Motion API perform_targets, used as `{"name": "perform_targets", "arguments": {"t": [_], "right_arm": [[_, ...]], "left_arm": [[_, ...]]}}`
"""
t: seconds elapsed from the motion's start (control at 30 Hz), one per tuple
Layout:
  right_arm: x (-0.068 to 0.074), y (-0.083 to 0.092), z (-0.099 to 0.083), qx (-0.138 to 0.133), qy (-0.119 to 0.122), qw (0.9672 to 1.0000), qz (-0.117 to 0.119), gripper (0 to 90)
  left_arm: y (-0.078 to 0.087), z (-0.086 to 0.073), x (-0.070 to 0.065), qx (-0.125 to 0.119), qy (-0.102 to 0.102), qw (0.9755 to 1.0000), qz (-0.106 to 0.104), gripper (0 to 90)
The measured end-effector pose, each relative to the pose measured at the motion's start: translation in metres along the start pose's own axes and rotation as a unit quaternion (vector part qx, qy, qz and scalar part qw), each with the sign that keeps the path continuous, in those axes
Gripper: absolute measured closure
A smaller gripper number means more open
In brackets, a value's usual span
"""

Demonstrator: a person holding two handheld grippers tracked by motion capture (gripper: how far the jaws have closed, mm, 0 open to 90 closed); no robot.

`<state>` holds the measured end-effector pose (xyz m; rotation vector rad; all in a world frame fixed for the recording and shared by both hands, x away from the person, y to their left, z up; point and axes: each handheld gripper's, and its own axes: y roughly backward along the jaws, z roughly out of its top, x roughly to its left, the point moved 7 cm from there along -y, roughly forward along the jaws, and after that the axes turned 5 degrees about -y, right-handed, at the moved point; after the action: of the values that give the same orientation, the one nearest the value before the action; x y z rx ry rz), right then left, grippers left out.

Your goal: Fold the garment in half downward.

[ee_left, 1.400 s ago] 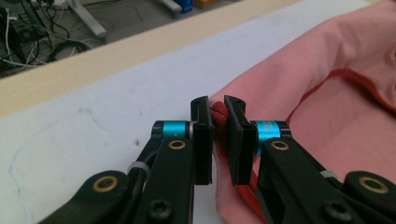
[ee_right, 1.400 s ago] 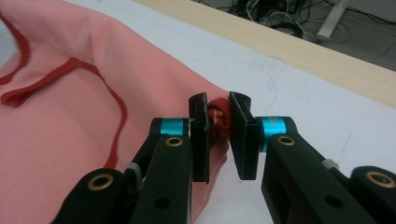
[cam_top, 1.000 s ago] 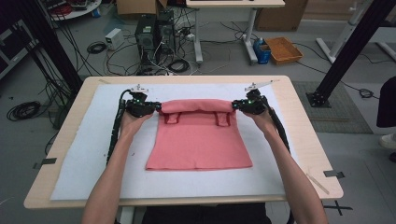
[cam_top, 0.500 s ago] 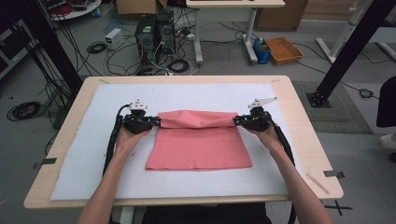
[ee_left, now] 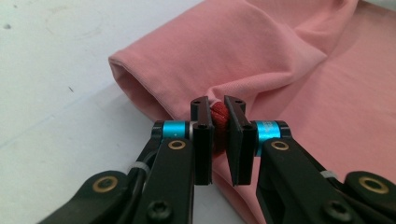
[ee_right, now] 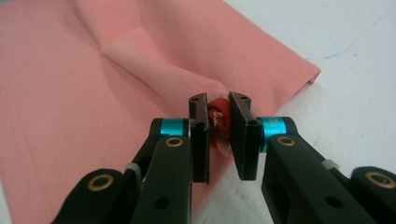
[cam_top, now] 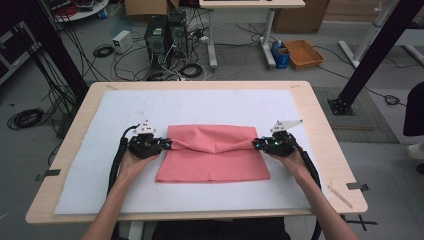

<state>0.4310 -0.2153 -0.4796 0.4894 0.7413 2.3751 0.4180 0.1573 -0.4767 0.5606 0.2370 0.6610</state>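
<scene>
A pink cloth garment (cam_top: 215, 157) lies on the white mat, its far part folded over toward the near edge. My left gripper (cam_top: 167, 145) is shut on the cloth's left side. In the left gripper view the black jaws of my left gripper (ee_left: 218, 122) pinch a bunched fold of pink cloth (ee_left: 280, 60). At the right side, my right gripper (cam_top: 256, 145) is shut on the cloth too. The right gripper view shows my right gripper (ee_right: 219, 122) squeezing a wad of the pink cloth (ee_right: 70, 107). The fold sags between the two grippers.
The white mat (cam_top: 100, 130) covers a wooden table (cam_top: 325, 130). A wooden stick (cam_top: 340, 196) lies near the table's right front corner. Beyond the table stand computer towers (cam_top: 162, 35), cables and an orange bin (cam_top: 304, 53) on the floor.
Both grippers have moved toward the near edge and lower, drawing the cloth's far edge over the rest. The straps seen a second ago are now folded under.
</scene>
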Motion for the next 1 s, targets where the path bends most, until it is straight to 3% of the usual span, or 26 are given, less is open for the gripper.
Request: {"name": "perform_targets", "arguments": {"t": [0.2,0.47,0.6,1.0], "right_arm": [[0.009,0.007,-0.005,0.005,0.018,0.9998,0.005,79.3],[0.017,0.015,-0.018,-0.005,0.019,0.9995,0.025,79.3],[0.021,0.02,-0.027,-0.006,0.02,0.9991,0.037,79.2],[0.034,0.033,-0.042,-0.021,0.027,0.9971,0.068,79.0]], "left_arm": [[0.004,-0.009,-0.007,0.001,0.004,0.9999,-0.011,81.7],[0.012,-0.017,-0.017,-0.003,0.001,0.9998,-0.02,81.7],[0.018,-0.022,-0.026,-0.003,-0.004,0.9994,-0.034,81.7],[0.03,-0.035,-0.039,-0.005,0.006,0.998,-0.063,81.7]]}}
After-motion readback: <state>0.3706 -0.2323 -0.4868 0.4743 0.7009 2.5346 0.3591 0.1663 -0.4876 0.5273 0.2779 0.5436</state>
